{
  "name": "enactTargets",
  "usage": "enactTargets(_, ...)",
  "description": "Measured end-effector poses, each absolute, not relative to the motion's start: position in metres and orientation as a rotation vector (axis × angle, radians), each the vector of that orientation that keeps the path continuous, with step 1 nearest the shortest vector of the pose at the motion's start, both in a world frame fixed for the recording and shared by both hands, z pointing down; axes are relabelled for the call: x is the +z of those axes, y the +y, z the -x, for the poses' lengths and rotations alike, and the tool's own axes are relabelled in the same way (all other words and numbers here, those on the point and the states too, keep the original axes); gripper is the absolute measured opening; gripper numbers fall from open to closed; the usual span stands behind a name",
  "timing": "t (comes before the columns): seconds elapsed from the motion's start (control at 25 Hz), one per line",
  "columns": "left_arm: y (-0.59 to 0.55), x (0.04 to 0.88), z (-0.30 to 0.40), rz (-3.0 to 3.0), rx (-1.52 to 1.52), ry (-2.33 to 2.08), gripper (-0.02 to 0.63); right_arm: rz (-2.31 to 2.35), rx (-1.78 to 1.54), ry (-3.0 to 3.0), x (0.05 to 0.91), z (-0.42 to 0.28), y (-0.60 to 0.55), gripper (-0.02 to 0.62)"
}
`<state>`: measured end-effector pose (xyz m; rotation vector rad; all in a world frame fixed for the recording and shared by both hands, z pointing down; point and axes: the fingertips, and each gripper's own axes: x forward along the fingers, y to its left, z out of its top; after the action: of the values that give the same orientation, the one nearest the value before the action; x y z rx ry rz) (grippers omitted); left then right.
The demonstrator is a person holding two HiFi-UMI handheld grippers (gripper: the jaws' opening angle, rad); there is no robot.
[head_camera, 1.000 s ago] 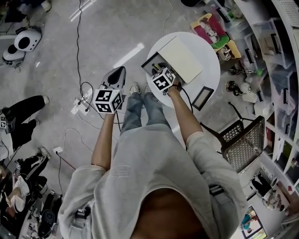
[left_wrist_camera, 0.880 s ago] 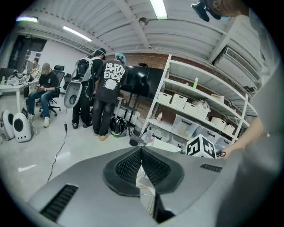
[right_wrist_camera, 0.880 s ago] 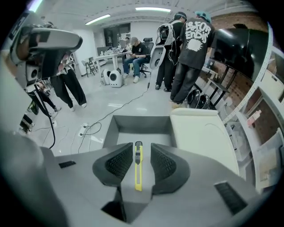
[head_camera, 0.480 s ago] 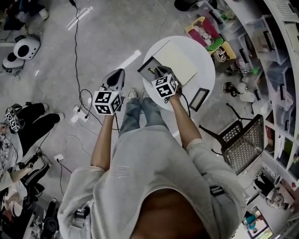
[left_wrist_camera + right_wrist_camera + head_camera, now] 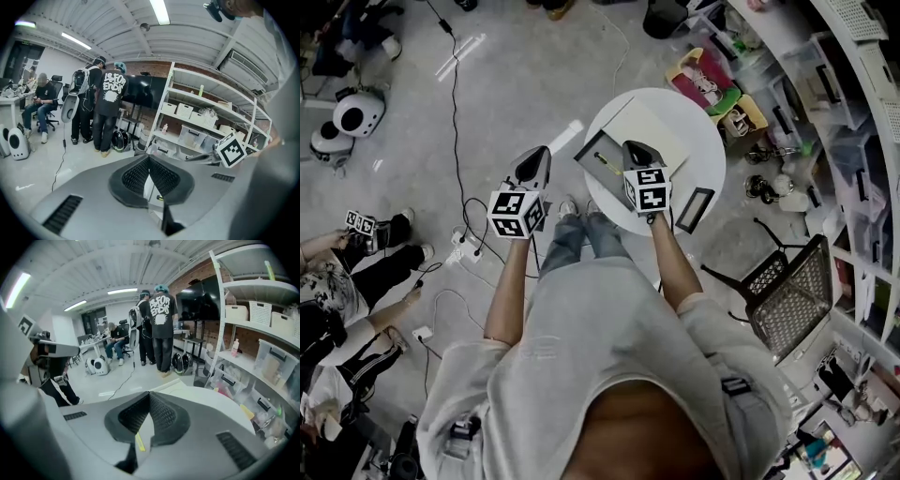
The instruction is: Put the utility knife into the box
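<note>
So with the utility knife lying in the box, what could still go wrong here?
The box sits at the round table's near rim, so a careless swing of the shut right gripper could nudge it off. The black frame by the right forearm also lies at the rim. Cables run by the person's feet, a trip hazard.

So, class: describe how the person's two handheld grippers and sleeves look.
Both the left gripper and right gripper are smooth grey wedge-shaped shells with black ribbed pads, each carrying a white cube printed with black square markers. The right one's jaws are closing, empty. The person wears a light grey short-sleeved shirt.
</note>
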<state>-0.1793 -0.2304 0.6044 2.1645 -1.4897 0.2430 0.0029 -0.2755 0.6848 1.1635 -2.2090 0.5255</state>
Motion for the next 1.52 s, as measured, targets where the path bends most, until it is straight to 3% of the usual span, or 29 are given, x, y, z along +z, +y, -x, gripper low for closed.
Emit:
enactTargets(0.6, -0.269, 0.542, 0.185, -2.318, 0.19, -1.556, 0.02, -1.41, 0.342, -2.389, 0.561, -0.016, -0.319, 0.029)
enactTargets(1.52, -0.312, 0.483, 0.182, -2.447, 0.112, -1.634, 0.02, -1.5, 0.159, -2.474, 0.494, -0.026, -0.347, 0.029)
